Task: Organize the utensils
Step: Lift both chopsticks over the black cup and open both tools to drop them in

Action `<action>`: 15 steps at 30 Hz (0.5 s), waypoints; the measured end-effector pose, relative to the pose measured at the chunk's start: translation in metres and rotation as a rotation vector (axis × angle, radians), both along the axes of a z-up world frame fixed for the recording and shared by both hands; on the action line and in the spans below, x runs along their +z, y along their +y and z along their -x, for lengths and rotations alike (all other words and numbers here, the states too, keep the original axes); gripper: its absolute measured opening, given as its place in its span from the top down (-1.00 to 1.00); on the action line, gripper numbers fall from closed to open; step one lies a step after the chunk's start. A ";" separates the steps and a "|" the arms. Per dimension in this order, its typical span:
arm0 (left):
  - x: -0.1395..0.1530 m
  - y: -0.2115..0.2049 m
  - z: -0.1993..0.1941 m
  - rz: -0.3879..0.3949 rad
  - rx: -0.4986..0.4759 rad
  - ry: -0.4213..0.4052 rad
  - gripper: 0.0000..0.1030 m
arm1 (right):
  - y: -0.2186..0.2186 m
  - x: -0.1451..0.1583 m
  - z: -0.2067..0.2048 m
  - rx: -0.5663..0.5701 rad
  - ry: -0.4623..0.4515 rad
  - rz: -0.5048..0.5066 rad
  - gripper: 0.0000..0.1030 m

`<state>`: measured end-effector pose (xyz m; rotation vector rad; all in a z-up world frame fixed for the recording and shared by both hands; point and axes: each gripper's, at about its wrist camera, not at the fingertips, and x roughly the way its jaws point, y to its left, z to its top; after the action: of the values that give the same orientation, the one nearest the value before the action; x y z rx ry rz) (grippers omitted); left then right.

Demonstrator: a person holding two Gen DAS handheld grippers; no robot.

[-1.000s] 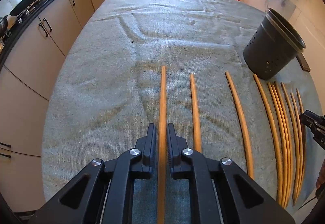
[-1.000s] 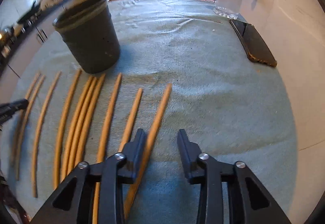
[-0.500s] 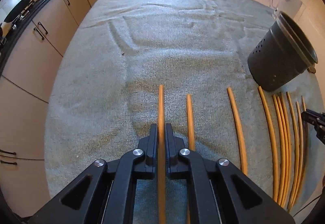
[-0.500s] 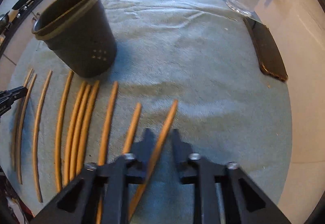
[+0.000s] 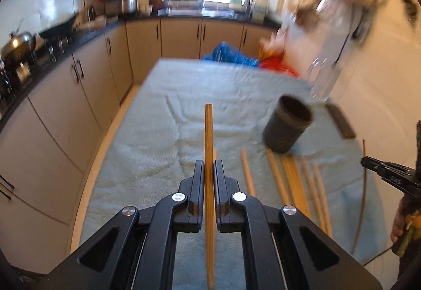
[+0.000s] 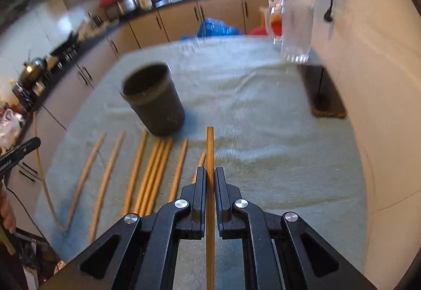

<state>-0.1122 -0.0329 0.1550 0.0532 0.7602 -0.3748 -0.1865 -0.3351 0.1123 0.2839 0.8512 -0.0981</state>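
Note:
My left gripper (image 5: 209, 164) is shut on a wooden chopstick (image 5: 209, 132) and holds it lifted above the towel-covered table (image 5: 158, 137). My right gripper (image 6: 210, 171) is shut on another wooden chopstick (image 6: 210, 148), also lifted. Several more chopsticks (image 6: 152, 171) lie in a row on the towel; they also show in the left wrist view (image 5: 294, 179). A dark grey perforated utensil holder (image 6: 154, 103) stands upright just behind the row, and shows in the left wrist view (image 5: 288, 126). The right gripper's tip shows at the right edge of the left wrist view (image 5: 386, 174).
A black phone (image 6: 325, 90) lies near the table's right edge by the wall. A clear glass jug (image 6: 296, 29) stands at the far right corner. Kitchen cabinets (image 5: 79, 95) run along the left side, beyond the table's edge.
Both grippers have risen and tilted up off the towel, each carrying its chopstick. The right gripper went from open around its chopstick to shut on it.

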 end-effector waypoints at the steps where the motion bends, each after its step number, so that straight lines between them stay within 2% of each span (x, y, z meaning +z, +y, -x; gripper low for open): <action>1: 0.007 0.000 0.008 0.008 -0.002 -0.031 0.88 | 0.001 0.005 0.004 -0.002 -0.021 0.003 0.88; 3: 0.017 0.001 0.022 0.027 0.002 -0.077 0.88 | -0.002 0.016 0.013 -0.008 -0.069 0.010 0.88; 10: 0.046 -0.006 0.039 0.108 -0.017 -0.129 0.88 | 0.001 0.040 0.035 -0.025 -0.161 0.017 0.88; 15: 0.072 -0.017 0.030 0.175 -0.048 -0.139 0.88 | -0.001 0.068 0.025 -0.033 -0.238 -0.010 0.88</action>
<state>-0.1418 -0.0497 0.2267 -0.0666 0.5873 -0.4772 -0.2117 -0.3362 0.1800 0.3125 0.6112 -0.0886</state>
